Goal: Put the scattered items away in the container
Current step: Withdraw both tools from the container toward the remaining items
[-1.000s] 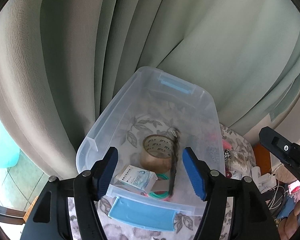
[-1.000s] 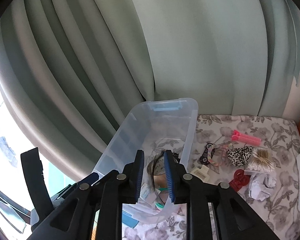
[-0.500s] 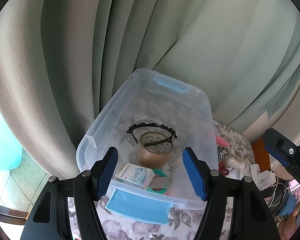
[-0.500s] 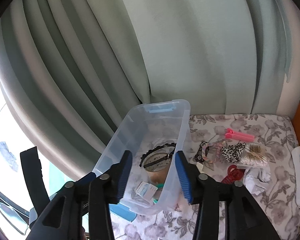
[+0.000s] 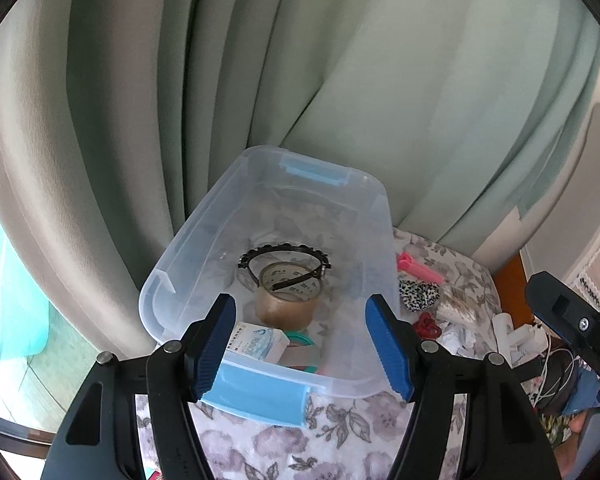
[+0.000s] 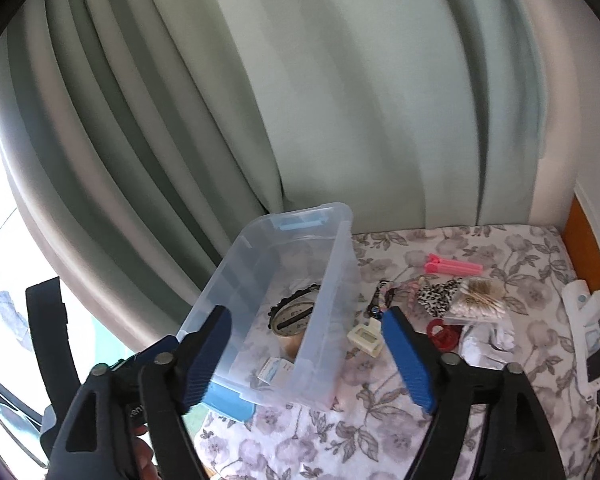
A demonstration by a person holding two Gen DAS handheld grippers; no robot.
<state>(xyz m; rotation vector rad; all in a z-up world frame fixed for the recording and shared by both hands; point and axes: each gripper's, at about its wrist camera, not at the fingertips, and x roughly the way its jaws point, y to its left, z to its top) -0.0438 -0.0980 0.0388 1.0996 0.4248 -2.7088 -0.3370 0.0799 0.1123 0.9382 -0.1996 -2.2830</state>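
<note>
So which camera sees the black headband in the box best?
The left wrist view. There the headband shows almost whole, arching over the tape roll inside the clear box. In the right wrist view, the box wall blurs part of the headband.

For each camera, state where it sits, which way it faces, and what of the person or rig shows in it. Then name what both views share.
Left wrist: sits on the left gripper, looking down into the clear bin toward the curtain; both blue-padded fingers show, nothing between them.
Right wrist: sits on the right gripper, its jaws opening and empty, facing the bin's right side and the scattered items on the floral cloth; a hand shows bottom left.
Shared: bin, tape roll, headband, pink clip.
</note>
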